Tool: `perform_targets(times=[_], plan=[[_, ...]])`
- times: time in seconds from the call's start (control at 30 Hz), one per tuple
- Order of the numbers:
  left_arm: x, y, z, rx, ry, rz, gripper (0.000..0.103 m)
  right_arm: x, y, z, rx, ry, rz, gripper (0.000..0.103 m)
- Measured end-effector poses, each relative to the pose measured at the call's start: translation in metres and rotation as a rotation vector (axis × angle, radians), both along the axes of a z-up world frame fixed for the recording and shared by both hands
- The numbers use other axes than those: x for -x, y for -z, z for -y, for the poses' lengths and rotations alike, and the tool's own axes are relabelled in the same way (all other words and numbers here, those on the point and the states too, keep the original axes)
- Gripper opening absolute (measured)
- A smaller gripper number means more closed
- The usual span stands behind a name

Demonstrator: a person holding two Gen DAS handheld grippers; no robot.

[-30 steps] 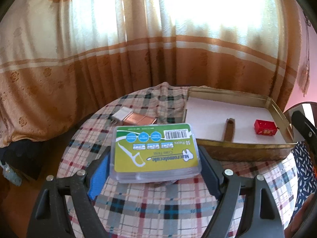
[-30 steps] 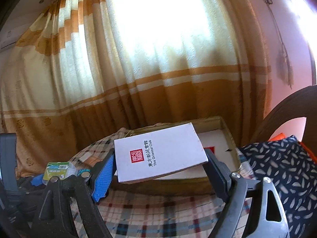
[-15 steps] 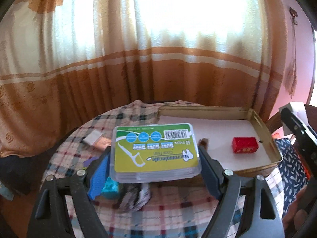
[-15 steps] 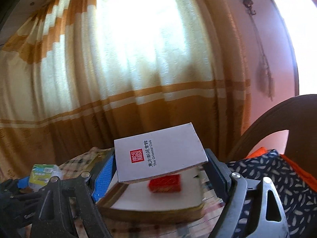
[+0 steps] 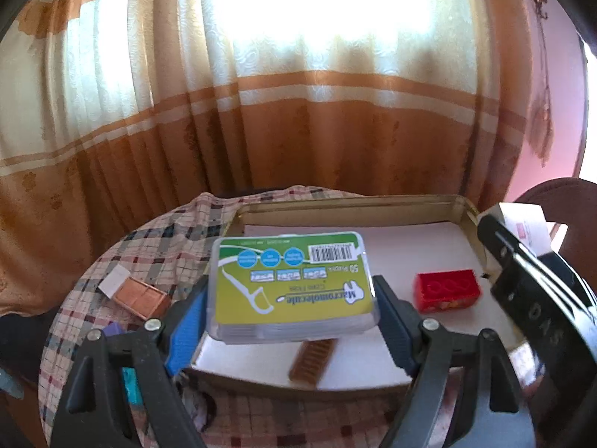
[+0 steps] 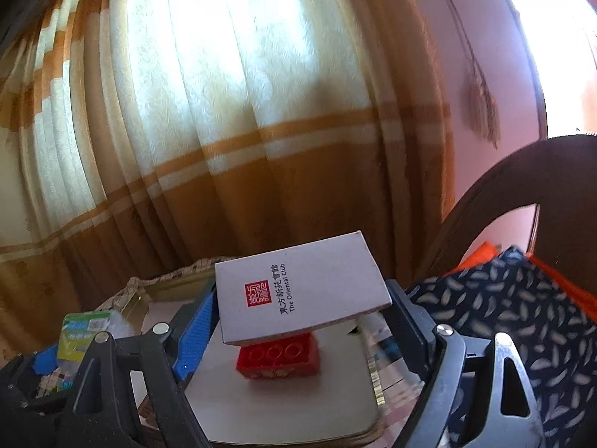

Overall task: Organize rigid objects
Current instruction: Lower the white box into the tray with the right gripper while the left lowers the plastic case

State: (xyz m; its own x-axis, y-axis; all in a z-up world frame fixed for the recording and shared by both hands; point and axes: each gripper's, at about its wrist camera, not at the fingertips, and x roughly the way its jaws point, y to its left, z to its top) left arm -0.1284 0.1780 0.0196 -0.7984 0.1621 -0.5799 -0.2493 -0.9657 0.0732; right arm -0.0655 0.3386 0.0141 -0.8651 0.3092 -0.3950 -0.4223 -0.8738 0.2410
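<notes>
Between the left tongs [image 5: 291, 298] sits a clear floss pick box [image 5: 293, 285] with a green and yellow label. The two fingers squeeze it from both sides, so it is held up in the air. Just below and past these tongs is the tray [image 5: 347, 203] on the desk [image 5: 156, 235].

Between the right tongs [image 6: 300, 321] sits a flat white card box [image 6: 298, 291] with a red stamp on it. These tongs pinch it tight too, and it tilts a little. It hangs over the tray [image 6: 375, 380], right above the red box [image 6: 278, 360].

Two things already lie in the tray: the red box [image 5: 446, 289] out in front and to the right of the left tongs, and a small brown bar [image 5: 311, 358] just under them.

I think the job is partly done. Both held boxes are not yet set down in the tray. Off to the left of the left tongs, an orange-brown flat box [image 5: 143, 296] and a small white piece [image 5: 113, 280] are on the checked cloth, outside the tray. Something blue-green peeks out low on the left, but I cannot tell what it is.
</notes>
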Motion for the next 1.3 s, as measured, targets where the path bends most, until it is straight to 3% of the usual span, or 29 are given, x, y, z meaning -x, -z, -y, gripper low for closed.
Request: perform_targets(times=[0.17, 0.6, 0.63, 0.7, 0.77, 1.3], plan=[[0.020, 0.010, 0.005, 0.009, -0.053, 0.045, 0.082, 0.022, 0.007, 0.009, 0.004, -0.018, 0.039, 0.086], [0.032, 0.035, -0.005, 0.023, -0.066, 0.096, 0.083, 0.040, 0.018, 0.014, 0.046, -0.109, 0.083, 0.087], [0.033, 0.036, -0.003, 0.017, -0.074, 0.101, 0.084, 0.042, 0.019, 0.015, 0.049, -0.121, 0.089, 0.087], [0.034, 0.037, 0.000, -0.004, -0.072, 0.107, 0.096, 0.045, 0.020, 0.017, 0.046, -0.134, 0.105, 0.089], [0.032, 0.036, 0.000, -0.012, -0.066, 0.102, 0.102, 0.042, 0.020, 0.016, 0.058, -0.144, 0.085, 0.090], [0.014, 0.034, 0.001, 0.027, -0.111, 0.013, 0.103, 0.030, 0.017, 0.009, 0.071, -0.086, 0.035, 0.093]])
